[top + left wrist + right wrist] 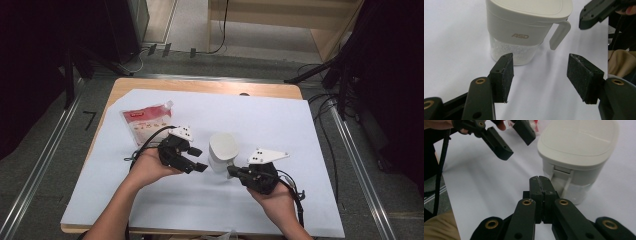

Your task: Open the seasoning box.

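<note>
High view: jug (pixel 222 150) is standing mid-table on the white sheet (pixel 150 200), between both grippers, with a red-label pouch (pixel 147 122) lying behind, writing too small to read. Left gripper (pixel 540 75) is sitting with jaws wide and empty, likely lining up on the jug body, marked "ASD". Right gripper (pixel 540 185) is closed on nothing, tips just beside the handle (pixel 564 187), probably to hook or steady it.

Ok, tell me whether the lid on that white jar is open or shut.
Shut. The lid lies flat and flush on the white jar all round its rim, with no gap showing in either gripper view; the jar stands upright on the table.
</note>
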Demonstrator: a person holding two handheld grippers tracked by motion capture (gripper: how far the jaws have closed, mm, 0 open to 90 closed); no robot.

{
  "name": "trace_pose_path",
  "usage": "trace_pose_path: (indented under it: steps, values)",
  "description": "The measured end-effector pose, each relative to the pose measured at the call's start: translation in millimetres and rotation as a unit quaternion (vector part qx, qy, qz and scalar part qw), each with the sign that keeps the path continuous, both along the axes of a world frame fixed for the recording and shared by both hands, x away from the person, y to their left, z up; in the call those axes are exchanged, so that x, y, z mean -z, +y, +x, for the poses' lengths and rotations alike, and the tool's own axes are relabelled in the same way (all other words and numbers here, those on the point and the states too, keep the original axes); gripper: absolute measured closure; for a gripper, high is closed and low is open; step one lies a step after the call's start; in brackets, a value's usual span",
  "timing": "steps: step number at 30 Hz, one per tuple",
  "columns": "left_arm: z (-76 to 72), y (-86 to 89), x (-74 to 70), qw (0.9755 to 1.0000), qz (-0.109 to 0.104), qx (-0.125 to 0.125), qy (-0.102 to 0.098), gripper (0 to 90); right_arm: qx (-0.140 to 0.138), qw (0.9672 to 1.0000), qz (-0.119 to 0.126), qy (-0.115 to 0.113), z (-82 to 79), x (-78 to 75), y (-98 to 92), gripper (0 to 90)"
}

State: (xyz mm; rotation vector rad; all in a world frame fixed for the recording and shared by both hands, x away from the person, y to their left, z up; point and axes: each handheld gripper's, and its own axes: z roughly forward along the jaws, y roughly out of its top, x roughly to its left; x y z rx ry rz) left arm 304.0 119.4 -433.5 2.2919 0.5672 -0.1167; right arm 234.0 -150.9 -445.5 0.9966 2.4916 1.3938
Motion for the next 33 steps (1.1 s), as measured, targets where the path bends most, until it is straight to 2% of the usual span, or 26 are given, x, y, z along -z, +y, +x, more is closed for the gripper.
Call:
trace_pose_path:
  steps: [7, 17, 24, 27, 33]
  values:
    - [1.8, 3.8, 0.0, 1.0, -0.001, -0.005, 0.0, 39.4, -0.01, 0.9999, -0.012, 0.007, -0.6, 14.1, 15.1, 90.0]
    - [3.2, 5.1, 1.1, 0.9999, 0.001, -0.014, 0.001, 37.3, -0.003, 0.9997, -0.02, 0.011, 2.5, 21.6, 19.7, 90.0]
    - [3.7, 6.0, 1.5, 0.9999, 0.001, -0.017, -0.001, 37.3, -0.003, 0.9997, -0.02, 0.009, 2.7, 21.7, 17.7, 90.0]
    - [3.6, 5.7, 1.6, 0.9998, 0.003, -0.019, -0.002, 37.3, 0.004, 0.9997, -0.02, 0.012, 3.8, 21.3, 13.3, 90.0]
    - [3.7, 5.0, 1.9, 0.9998, 0.005, -0.02, -0.005, 37.3, -0.001, 0.9996, -0.025, 0.011, 7.5, 20.7, 3.0, 90.0]
